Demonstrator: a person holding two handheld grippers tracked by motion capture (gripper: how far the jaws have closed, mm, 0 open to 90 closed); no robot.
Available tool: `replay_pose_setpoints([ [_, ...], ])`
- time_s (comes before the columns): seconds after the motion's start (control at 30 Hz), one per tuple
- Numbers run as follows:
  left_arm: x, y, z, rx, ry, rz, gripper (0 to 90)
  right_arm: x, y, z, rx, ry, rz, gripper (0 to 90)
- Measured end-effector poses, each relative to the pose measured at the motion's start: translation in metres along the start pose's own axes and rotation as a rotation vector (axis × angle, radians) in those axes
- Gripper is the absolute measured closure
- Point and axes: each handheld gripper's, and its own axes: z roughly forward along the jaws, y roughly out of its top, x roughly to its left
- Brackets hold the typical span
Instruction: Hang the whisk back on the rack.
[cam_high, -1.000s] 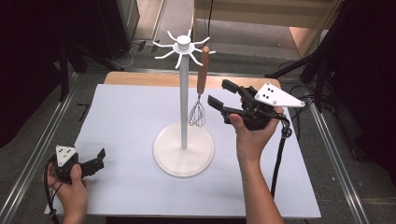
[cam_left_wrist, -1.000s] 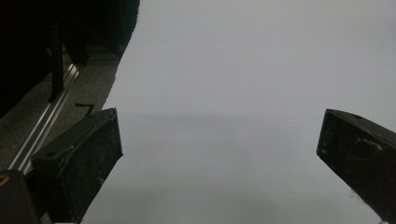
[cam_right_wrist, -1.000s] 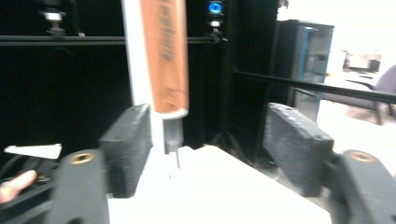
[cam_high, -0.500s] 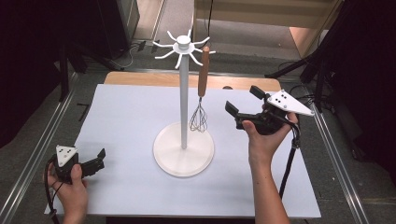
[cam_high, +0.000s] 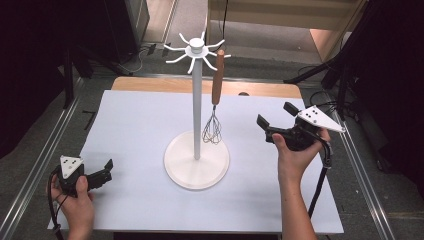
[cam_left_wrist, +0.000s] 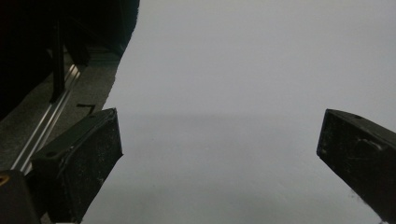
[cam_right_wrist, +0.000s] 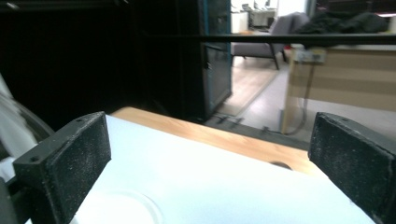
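Note:
A white hook stand (cam_high: 197, 100) rises from a round base (cam_high: 180, 167) in the middle of the table. From one of its top hooks hangs a wire whisk (cam_high: 212, 128) with a brown wooden handle (cam_high: 218, 77). To the right of the whisk and apart from it, my right gripper (cam_high: 274, 113) is held level in a hand. Its jaws have just opened wide and hold nothing, as the right gripper view (cam_right_wrist: 210, 154) shows. My left gripper (cam_high: 103, 171) rests at the table's front left, open and empty (cam_left_wrist: 219, 140).
A pale sheet (cam_high: 135, 125) covers the table, with a wooden strip (cam_high: 150, 85) along the far edge. Metal rails (cam_high: 35, 170) run down both sides. Dark equipment and a tripod stand beyond the right side. The stand's base edge (cam_right_wrist: 116, 207) lies near the right jaws.
My right gripper has let go of the whisk, opened, and drawn back to the right and downward. The whisk stays hanging on the hook. The left gripper has kept still.

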Motion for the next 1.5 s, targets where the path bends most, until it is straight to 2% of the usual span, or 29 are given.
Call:
replay_pose_setpoints([
  [0.2, 0.0, 0.0, 0.0, 0.001, -0.001, 0.0, 0.4, -0.01, -0.013, -0.004, 0.029, -0.057, 0.0, 0.0],
  [0.27, 0.0, 0.0, 0.0, 0.001, 0.0, 0.0, 0.5, -0.017, -0.022, -0.006, 0.048, -0.091, -0.005, 0.0],
  [0.63, -0.001, 0.0, 0.0, 0.0, 0.001, 0.004, 0.4, -0.034, -0.048, -0.017, 0.089, -0.135, 0.017, 0.0],
  [0.9, -0.001, 0.0, 0.0, -0.001, 0.002, 0.004, 0.4, -0.048, -0.07, -0.027, 0.126, -0.195, 0.034, 0.0],
  [1.5, -0.001, 0.0, 0.0, 0.0, 0.004, 0.008, 0.4, -0.073, -0.107, -0.05, 0.173, -0.282, 0.083, 0.0],
])
